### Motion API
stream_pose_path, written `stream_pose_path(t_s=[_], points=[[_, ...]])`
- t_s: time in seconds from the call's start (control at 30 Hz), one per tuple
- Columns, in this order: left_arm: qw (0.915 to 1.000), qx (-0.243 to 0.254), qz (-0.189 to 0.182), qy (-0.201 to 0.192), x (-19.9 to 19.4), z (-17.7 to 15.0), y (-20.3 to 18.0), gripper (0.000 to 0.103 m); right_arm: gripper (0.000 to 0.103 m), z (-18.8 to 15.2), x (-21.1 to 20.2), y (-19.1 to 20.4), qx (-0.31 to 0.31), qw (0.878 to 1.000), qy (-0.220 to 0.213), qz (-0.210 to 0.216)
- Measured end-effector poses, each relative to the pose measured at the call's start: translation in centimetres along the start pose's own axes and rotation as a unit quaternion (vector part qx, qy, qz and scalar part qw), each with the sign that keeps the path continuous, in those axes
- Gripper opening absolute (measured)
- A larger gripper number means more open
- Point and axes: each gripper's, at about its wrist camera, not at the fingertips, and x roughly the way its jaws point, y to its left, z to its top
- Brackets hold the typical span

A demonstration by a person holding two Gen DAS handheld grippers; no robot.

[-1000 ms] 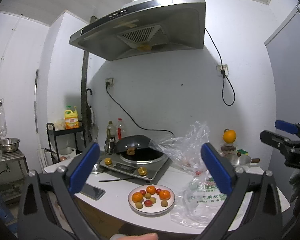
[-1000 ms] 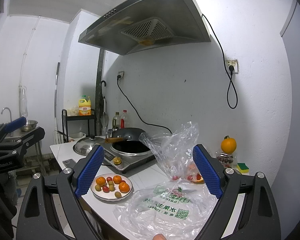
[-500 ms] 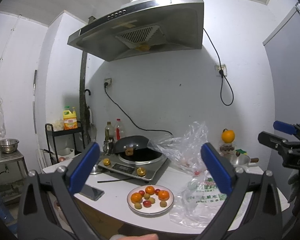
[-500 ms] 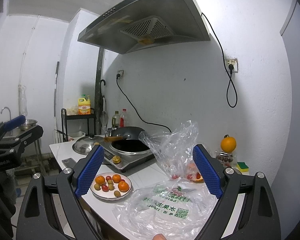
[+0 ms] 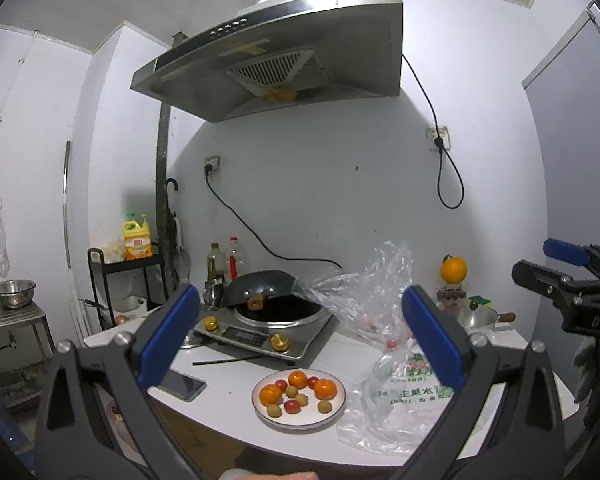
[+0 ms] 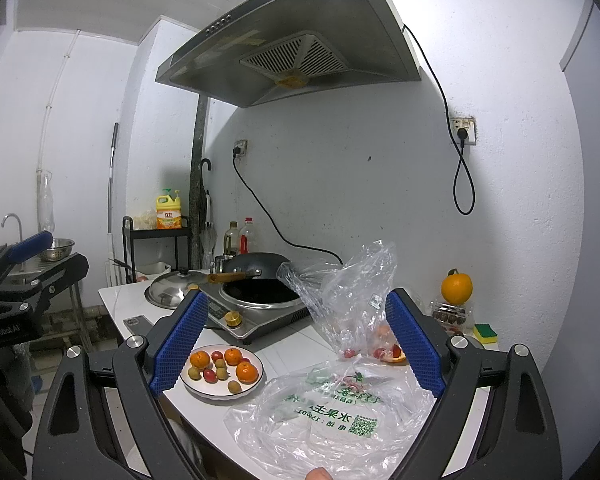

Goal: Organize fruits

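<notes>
A white plate (image 5: 339, 410) (image 6: 193, 386) on the white counter holds three small oranges (image 5: 325, 389) (image 6: 247, 372), red cherry tomatoes and several small tan-green fruits. Right of it lie clear plastic bags (image 5: 396, 396) (image 6: 340, 412), one with green print; the upright bag (image 6: 352, 288) holds more red and orange fruit pieces (image 6: 388, 350). My left gripper (image 5: 300, 338) is open, held back from the counter, framing the plate. My right gripper (image 6: 296, 340) is open too, above the counter's near edge, with nothing between its blue pads.
An induction cooker (image 5: 268, 334) with a black wok (image 6: 260, 280) stands behind the plate, a steel lid (image 6: 172, 286) to its left. A phone (image 5: 182, 384) lies near the counter edge. An orange (image 6: 456, 287) sits atop a container at right; a sponge (image 6: 485, 333) beside it.
Both views shifted only slightly; the left gripper drifted a little back and right. Both grippers stayed open and nothing on the counter moved.
</notes>
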Motion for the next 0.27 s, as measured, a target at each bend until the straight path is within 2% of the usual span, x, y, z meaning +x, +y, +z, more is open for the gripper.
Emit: stream_pose_path(t_s=[0.27], points=[[0.9999, -0.003, -0.01, -0.004, -0.06, -0.28, -0.07, 0.102, 0.092, -0.04, 0.09, -0.04, 0.0, 1.0, 0.001, 0.0]])
